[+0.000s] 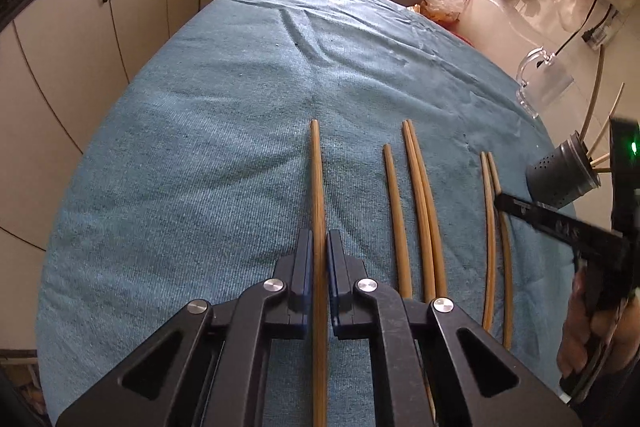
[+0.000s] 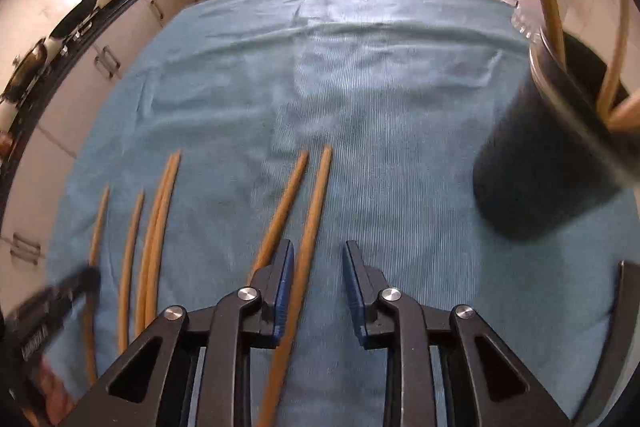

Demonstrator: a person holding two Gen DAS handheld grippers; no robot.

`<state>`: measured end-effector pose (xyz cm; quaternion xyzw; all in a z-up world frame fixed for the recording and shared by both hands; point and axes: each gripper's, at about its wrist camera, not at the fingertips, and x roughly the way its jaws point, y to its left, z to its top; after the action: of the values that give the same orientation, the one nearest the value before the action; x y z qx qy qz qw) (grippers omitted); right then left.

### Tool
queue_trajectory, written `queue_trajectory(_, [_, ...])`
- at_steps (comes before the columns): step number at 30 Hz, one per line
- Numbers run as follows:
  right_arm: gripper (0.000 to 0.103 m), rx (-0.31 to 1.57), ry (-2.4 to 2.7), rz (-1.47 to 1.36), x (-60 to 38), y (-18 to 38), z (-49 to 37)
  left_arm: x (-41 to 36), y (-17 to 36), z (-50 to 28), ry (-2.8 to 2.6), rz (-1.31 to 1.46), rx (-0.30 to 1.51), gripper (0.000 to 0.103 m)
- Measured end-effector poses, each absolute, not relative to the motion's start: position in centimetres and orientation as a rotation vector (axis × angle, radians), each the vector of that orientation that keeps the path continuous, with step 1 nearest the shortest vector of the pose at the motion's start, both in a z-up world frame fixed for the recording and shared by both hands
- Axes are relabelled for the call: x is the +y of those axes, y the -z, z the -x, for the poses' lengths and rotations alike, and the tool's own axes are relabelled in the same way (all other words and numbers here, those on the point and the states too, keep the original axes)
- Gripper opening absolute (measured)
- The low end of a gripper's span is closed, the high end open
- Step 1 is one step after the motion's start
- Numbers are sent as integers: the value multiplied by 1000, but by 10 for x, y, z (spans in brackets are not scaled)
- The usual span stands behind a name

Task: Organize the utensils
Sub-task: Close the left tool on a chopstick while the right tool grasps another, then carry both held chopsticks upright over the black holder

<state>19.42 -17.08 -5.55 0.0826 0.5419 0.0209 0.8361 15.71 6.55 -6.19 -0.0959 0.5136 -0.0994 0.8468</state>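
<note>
A blue towel [image 1: 224,131] covers the table, with a dark perforated holder [image 1: 562,173] at its right edge already carrying several chopsticks, and a clear mug [image 1: 538,83] behind the holder. Left of the holder, brown chopsticks [image 1: 418,203] lie in a row, slim and tapered. The left gripper [image 1: 319,251] angles down, fingers pinching the leftmost chopstick [image 1: 317,179]. The right gripper [image 2: 319,259], fingers spread, straddles another chopstick [image 2: 310,239] without gripping it.
</note>
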Motion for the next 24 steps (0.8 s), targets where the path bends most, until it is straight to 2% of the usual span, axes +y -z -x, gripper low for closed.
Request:
queue_trajectory(1, [24, 1148, -39, -161, -169, 55, -198, 64, 61, -160, 208, 191, 1090, 8])
queue_trajectory(3, [12, 1160, -38, -132, -164, 55, -205, 61, 60, -167, 205, 172, 1096, 7])
queue_trajectory(5, [7, 1163, -53, -142, -165, 55, -208, 59, 60, -170, 216, 181, 1094, 6])
queue_trajectory(11, [7, 1011, -140, -227, -166, 21, -178, 60, 28, -145, 277, 219, 968, 6])
queue_trajectory(16, [7, 761, -239, -242, -171, -39, -113, 63, -22, -101, 332, 275, 797, 6])
queue_trajectory(19, [7, 635, -268, -228, -175, -64, -79, 58, -40, -81, 337, 262, 759, 6])
queue_trajectory(24, [7, 533, -268, -273, -194, -71, -33, 45, -54, -65, 365, 244, 744, 6])
